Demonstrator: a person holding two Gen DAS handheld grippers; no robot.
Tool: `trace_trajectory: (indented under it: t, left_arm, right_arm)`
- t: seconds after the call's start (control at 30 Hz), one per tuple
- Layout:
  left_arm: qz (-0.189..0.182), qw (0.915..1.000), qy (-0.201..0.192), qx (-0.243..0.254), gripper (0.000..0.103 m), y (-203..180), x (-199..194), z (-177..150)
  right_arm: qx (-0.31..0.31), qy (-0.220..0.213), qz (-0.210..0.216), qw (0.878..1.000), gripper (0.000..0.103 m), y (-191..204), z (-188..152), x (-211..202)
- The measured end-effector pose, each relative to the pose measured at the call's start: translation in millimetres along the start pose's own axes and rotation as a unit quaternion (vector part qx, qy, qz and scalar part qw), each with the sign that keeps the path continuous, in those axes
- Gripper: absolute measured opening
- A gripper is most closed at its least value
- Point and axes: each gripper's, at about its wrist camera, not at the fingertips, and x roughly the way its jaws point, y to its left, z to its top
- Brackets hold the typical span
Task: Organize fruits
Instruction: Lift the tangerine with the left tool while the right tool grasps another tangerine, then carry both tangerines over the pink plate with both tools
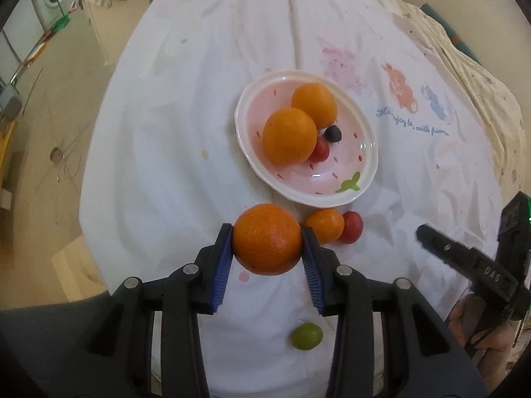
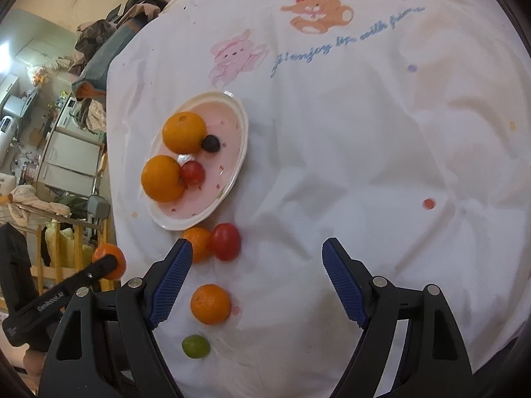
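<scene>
Near the plate [image 1: 366,152], the left gripper [image 1: 267,248] pinches an orange [image 1: 267,238], lifted clear to join the fruit there, while the right gripper [image 2: 257,258] waits spread wide.

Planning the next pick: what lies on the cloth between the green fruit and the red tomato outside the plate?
One loose orange, resting on the cloth; the right wrist view shows it.

Pink plate [image 1: 360,179] with a white rim, red flecks and a green leaf; oranges [image 1: 289,136] bright orange, blue fingers [image 1: 223,265], white cloth [image 2: 365,165] with pastel bears.
</scene>
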Motion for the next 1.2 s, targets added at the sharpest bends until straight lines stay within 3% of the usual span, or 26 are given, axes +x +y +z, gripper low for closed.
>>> trace_trajectory:
  t: [0.2, 0.43, 0.57, 0.6, 1.2]
  left_arm:
    - [-0.019, 0.9995, 0.015, -0.022, 0.036, 7.3, 2.1, 3.4]
    - [-0.018, 0.9992, 0.013, -0.034, 0.036, 17.3, -0.8, 1.7]
    - [-0.012, 0.9991, 0.017, -0.038, 0.036, 22.2, 2.2, 0.1]
    - [-0.011, 0.9991, 0.017, -0.038, 0.036, 22.9, 2.8, 0.3]
    - [0.023, 0.9987, 0.013, -0.043, 0.036, 26.6, 16.1, 0.1]
  right_arm:
    - [-0.081, 0.049, -0.010, 0.995, 0.083, 36.4, -16.5, 33.6]
    - [-0.194, 0.070, -0.072, 0.976, 0.082, 74.6, -37.6, 69.0]
    - [-0.222, 0.084, -0.081, 0.968, 0.056, 80.7, -45.8, 78.7]
    - [-0.224, 0.086, -0.071, 0.968, 0.042, 81.7, -45.9, 77.8]
    - [-0.186, 0.044, -0.017, 0.981, 0.041, 69.2, -30.9, 34.5]
